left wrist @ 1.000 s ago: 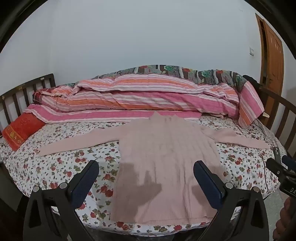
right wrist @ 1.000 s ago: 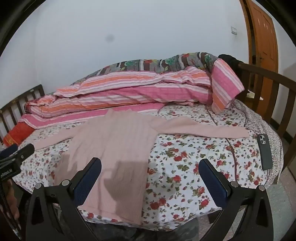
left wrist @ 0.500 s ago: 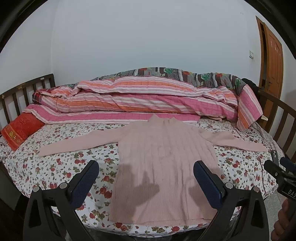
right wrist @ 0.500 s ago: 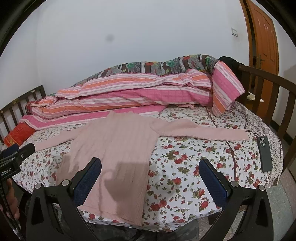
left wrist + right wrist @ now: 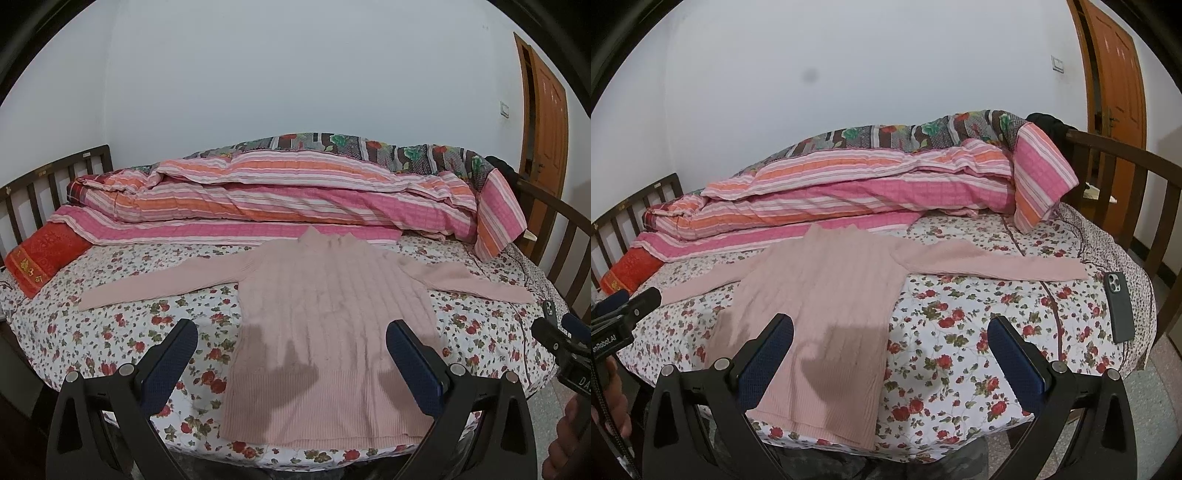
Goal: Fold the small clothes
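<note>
A pale pink ribbed sweater (image 5: 328, 317) lies flat on the floral bed sheet (image 5: 122, 332), collar toward the quilts, both sleeves spread out sideways. It also shows in the right wrist view (image 5: 820, 295), with its right sleeve (image 5: 993, 262) stretched toward the phone. My left gripper (image 5: 291, 354) is open and empty, held above the sweater's lower half near the hem. My right gripper (image 5: 890, 354) is open and empty, above the sweater's right hem edge and the sheet beside it. Each gripper shows at the edge of the other's view.
Folded striped pink and orange quilts (image 5: 280, 199) lie along the back of the bed. A red pillow (image 5: 40, 258) sits at the left. A dark phone (image 5: 1120, 306) lies on the sheet at the right. Wooden bed rails (image 5: 1126, 177) stand at both ends, a door (image 5: 1115, 77) at the right.
Both grippers have drawn slightly back and up, so the bed sits a little lower in the views. The sweater has not moved and both grippers stay open.
</note>
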`<state>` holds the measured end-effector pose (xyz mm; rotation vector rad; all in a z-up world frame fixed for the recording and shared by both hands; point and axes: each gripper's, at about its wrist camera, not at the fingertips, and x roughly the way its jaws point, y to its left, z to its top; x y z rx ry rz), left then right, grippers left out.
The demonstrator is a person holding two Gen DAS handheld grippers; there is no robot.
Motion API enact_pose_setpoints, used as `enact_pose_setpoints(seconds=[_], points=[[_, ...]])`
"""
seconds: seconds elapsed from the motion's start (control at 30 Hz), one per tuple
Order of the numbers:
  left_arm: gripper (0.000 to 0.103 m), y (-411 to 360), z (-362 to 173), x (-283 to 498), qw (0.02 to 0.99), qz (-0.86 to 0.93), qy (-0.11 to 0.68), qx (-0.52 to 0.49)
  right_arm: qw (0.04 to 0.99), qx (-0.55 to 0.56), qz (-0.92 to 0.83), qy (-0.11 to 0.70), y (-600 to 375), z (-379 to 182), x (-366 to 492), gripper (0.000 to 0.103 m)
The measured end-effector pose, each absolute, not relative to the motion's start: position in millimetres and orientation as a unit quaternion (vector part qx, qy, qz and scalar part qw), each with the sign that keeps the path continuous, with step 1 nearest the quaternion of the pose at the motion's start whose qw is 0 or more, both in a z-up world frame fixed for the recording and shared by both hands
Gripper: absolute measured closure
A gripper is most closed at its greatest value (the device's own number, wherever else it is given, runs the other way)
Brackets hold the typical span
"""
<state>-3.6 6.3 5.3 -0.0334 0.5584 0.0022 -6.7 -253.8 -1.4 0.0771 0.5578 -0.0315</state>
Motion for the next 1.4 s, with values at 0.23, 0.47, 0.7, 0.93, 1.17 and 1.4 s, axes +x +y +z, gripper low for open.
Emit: enact_pose_setpoints(seconds=[0.23, 0.47, 0.7, 0.93, 1.17, 1.4], points=[[0.0, 8.4, 4.7, -2.8, 0.961, 0.004, 0.276, -0.015, 0.961, 0.04, -0.016, 0.273, -252.1, 0.8, -6.6, 0.0], [0.0, 9.7, 3.1, -1.8, 0.961, 0.007, 0.275, -0.012, 0.962, 0.033, -0.014, 0.272, -247.4, 2.1, -7.3, 0.0], [0.0, 6.0, 2.3, -5.2, 0.962, 0.005, 0.274, -0.012, 0.962, 0.034, -0.014, 0.27, -248.4, 2.3, -7.8, 0.0], [0.0, 4.9, 3.9, -5.1, 0.962, 0.006, 0.273, -0.008, 0.962, 0.038, -0.015, 0.269, -250.3, 2.8, -8.1, 0.0], [0.0, 2.9, 4.6, -3.8, 0.96, 0.004, 0.279, -0.012, 0.962, 0.043, -0.011, 0.271, -251.3, 1.6, -8.0, 0.0], [0.0, 2.0, 4.1, -4.7, 0.96, 0.003, 0.279, -0.017, 0.962, 0.042, -0.01, 0.271, -249.6, 0.2, -8.2, 0.0]])
